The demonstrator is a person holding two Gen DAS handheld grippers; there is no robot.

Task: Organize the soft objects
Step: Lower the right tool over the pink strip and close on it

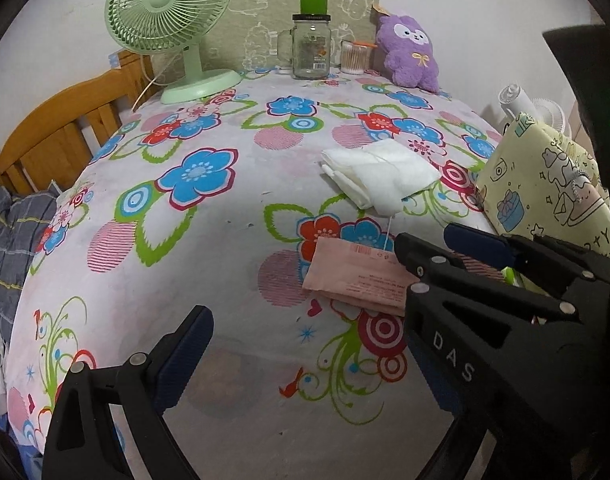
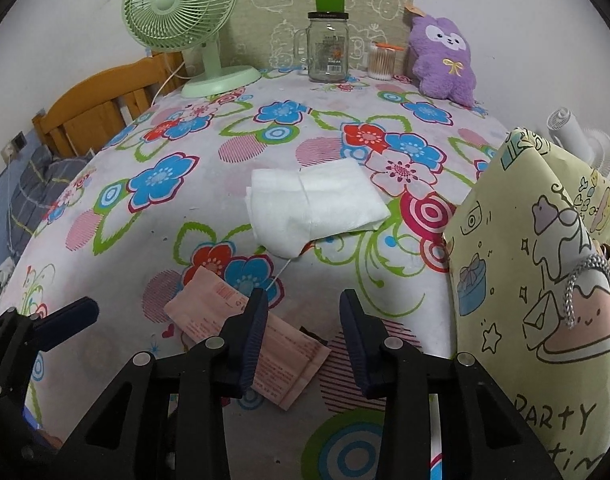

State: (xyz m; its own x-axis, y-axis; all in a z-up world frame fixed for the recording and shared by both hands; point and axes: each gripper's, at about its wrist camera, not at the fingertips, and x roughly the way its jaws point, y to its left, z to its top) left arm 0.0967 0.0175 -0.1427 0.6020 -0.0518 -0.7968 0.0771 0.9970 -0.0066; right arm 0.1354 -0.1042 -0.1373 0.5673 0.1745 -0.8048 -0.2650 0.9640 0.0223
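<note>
While both tongs hover with jaws apart over the flower-printed table [image 2: 153, 184], the right tongs [image 2: 301, 320] straddle the flat pink paper packet [image 2: 209, 312], whose string leads to the folded white cloth [image 2: 317, 204]; the left tongs [image 1: 305, 300] hold nothing.

The left gripper [image 1: 305, 320] is held low, with its two fingers spread wide apart and nothing between them. The right gripper [image 2: 301, 332] sits close beside it, low and pointing forward the same way. Its blue pads [image 2: 253, 340] are apart too, and they hold nothing.
</note>
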